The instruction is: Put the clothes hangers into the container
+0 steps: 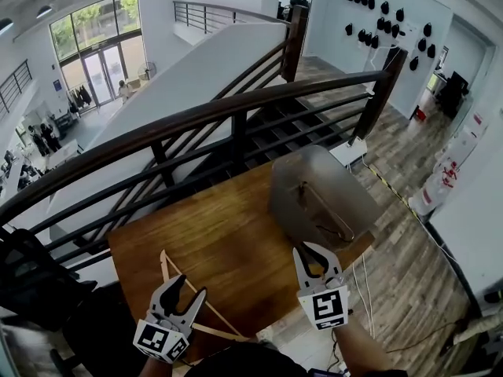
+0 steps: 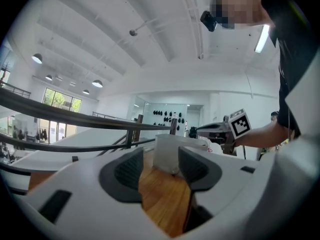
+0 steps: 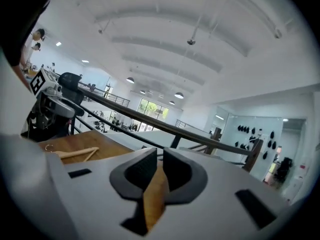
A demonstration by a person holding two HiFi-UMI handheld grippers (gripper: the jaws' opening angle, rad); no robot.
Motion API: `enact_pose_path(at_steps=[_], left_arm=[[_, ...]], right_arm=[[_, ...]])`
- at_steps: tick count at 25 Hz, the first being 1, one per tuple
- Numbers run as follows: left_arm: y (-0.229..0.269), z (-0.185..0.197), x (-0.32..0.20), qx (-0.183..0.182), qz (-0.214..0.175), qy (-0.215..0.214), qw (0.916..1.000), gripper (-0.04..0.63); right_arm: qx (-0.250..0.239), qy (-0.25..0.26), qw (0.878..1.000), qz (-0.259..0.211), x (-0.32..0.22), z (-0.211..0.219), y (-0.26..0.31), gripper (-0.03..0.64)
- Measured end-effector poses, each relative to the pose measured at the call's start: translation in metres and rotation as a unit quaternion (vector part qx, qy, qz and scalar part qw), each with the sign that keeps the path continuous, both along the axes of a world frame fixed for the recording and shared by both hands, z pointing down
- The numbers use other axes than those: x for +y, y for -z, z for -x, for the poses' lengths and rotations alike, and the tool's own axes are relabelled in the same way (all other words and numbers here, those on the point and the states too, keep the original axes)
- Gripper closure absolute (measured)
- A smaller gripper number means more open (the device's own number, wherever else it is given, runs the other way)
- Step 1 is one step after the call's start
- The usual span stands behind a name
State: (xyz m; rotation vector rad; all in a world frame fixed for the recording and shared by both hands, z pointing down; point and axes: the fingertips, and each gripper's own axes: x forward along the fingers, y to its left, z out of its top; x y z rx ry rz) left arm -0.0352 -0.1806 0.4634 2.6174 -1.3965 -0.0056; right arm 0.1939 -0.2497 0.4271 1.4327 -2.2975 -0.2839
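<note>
One wooden hanger [image 1: 212, 306] lies flat on the surface [image 1: 212, 234] at its near left corner, not yet collected. The right gripper view shows it from the side [image 3: 75, 154], hook toward that picture's left. A second hanger [image 1: 330, 217] is already down inside the container [image 1: 314, 179], its hook showing above the wood. The container is a pale bin at the far right of the surface, close against the railing [image 1: 236, 112]. The left claw [image 1: 189, 287] is just beside the loose hanger. Its jaws are apart and empty, with only bare wood and the distant container [image 2: 167, 151] between the pads [image 2: 132, 171]. Judgement: it is spread ready to take the hanger's arm. The right claw [image 1: 313, 251] hovers at the near side of the container with its jaws nearly closed. Only a narrow slit shows between them in its own view [image 3: 159, 170], and nothing is gripped. Judgement: it carries no load and is not the working hand at this step. Task reads as roughly half done, with one hanger in and one out. Risk: the hanger lies flat, so a thin arm may slip from the pads on lifting.
</note>
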Motion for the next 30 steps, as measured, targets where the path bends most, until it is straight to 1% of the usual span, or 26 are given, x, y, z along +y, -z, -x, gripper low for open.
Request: enact_pose_path(at_steps=[3, 5, 7, 11, 14, 19, 22, 25, 30], left_arm=[[0.001, 0.013, 0.004, 0.0, -0.002, 0.013, 0.9999, 0.383], [0.002, 0.023, 0.008, 0.001, -0.002, 0.025, 0.9997, 0.411], [0.002, 0.033, 0.012, 0.001, 0.0, 0.038, 0.9993, 0.416], [-0.002, 0.058, 0.025, 0.0, 0.007, 0.061, 0.9981, 0.415], [-0.007, 0.078, 0.037, 0.0, 0.014, 0.085, 0.9963, 0.416], [-0.017, 0.114, 0.06, -0.001, 0.028, 0.122, 0.9922, 0.414], [-0.024, 0.135, 0.077, -0.005, 0.037, 0.141, 0.9894, 0.414], [-0.028, 0.149, 0.092, -0.001, 0.038, 0.159, 0.9865, 0.414], [-0.038, 0.172, 0.116, 0.003, 0.055, 0.187, 0.9808, 0.414]], right_arm=[[-0.03, 0.015, 0.999, 0.035, 0.007, 0.021, -0.023, 0.583], [-0.049, 0.024, 0.997, 0.062, 0.009, 0.034, -0.039, 0.588], [-0.061, 0.033, 0.993, 0.093, 0.01, 0.047, -0.057, 0.589], [-0.076, 0.05, 0.984, 0.154, 0.016, 0.077, -0.093, 0.591], [-0.075, 0.079, 0.973, 0.203, 0.031, 0.107, -0.124, 0.59], [-0.046, 0.152, 0.947, 0.279, 0.071, 0.171, -0.174, 0.567], [-0.025, 0.202, 0.927, 0.314, 0.102, 0.209, -0.197, 0.558], [0.019, 0.253, 0.905, 0.341, 0.136, 0.239, -0.224, 0.534], [0.101, 0.32, 0.871, 0.36, 0.171, 0.271, -0.256, 0.503]])
